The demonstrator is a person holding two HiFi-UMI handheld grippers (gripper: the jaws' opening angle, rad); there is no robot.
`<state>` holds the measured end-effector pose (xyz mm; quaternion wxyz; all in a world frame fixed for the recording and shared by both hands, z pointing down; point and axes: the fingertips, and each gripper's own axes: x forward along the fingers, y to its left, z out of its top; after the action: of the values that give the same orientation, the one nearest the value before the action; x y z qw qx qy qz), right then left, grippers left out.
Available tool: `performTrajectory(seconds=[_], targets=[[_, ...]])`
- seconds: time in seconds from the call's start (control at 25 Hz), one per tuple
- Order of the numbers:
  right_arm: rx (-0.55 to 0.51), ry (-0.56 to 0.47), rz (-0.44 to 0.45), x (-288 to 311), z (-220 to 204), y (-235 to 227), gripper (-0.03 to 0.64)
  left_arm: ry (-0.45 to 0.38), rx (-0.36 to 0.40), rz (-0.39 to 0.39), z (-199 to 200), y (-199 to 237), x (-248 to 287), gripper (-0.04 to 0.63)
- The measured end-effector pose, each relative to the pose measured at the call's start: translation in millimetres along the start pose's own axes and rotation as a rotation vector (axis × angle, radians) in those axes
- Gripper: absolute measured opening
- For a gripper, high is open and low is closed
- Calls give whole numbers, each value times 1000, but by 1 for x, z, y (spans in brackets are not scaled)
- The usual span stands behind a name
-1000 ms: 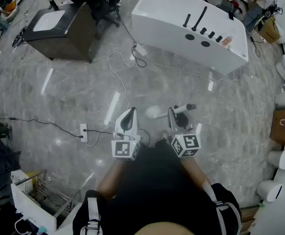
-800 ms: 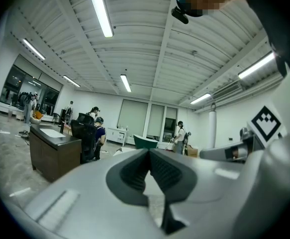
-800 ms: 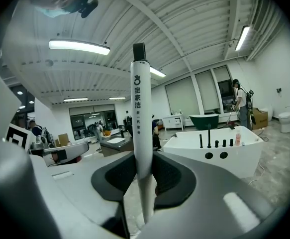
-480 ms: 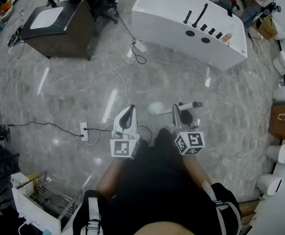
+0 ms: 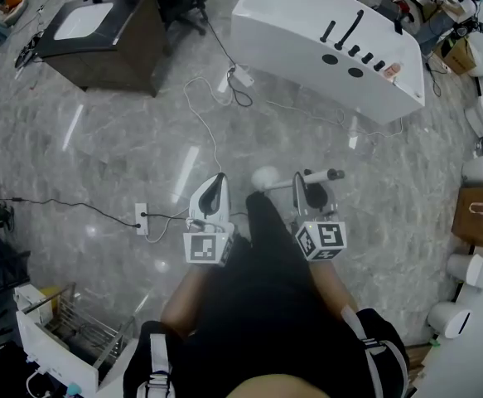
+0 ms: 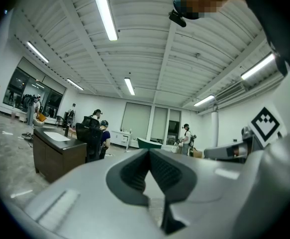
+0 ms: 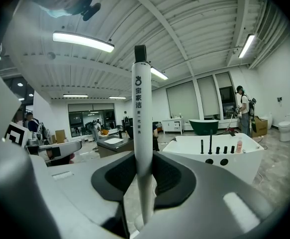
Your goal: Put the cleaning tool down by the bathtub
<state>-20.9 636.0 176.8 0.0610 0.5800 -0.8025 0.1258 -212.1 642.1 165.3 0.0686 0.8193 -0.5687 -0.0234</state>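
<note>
I have the right gripper (image 7: 144, 169) clamped on the white plastic cleaning tool with the long round handle (image 7: 140, 114). Its dark ribbed pads press on the shaft from both sides, and the handle stands upright between them, its black cap at the top. From the head view, the tool lies level across the jaw tips of that gripper (image 5: 301, 186), rounded white head (image 5: 264, 177) to the left and black-capped end to the right, held above the grey marbled stone floor (image 5: 100, 148). The left gripper (image 6: 149, 156) carries nothing, and its two pads meet at the tips. It hangs just beside the right one. The white freestanding bathtub with black tap fittings on its rim (image 5: 307, 40) stands toward the far right corner of the floor, well apart from the tool. White cables (image 5: 204, 114) trail over the floor between the tub and me. A dark wooden cabinet with a white basin top (image 5: 100, 27) stands at the far left.
</note>
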Motion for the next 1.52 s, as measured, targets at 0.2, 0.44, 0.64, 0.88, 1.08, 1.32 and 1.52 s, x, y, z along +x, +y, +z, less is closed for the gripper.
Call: performTrajectory(seconds=[0.2,0.44,0.64,0.88,1.08,1.32,1.52], targets=[[-2,-9,7,27,9,-11,94,2,-7,0,3,3,25,8],[2,-11,12,65,21,-37,94,32,6,15,3,5,74,8],[15,-4,13,101,29,-59,94,21,0,5,10,3,118,8],[22,2,23,142,41,-88,94,9,7,-5,14,0,171,8],[24,6,33,171,49,-112,94,24,9,8,15,-3,208,8],[28,18,55,201,54,-143,94,25,11,19,15,-16,250,8],[31,27,87,219,52,-161,94,5,19,31,17,-23,272,8]])
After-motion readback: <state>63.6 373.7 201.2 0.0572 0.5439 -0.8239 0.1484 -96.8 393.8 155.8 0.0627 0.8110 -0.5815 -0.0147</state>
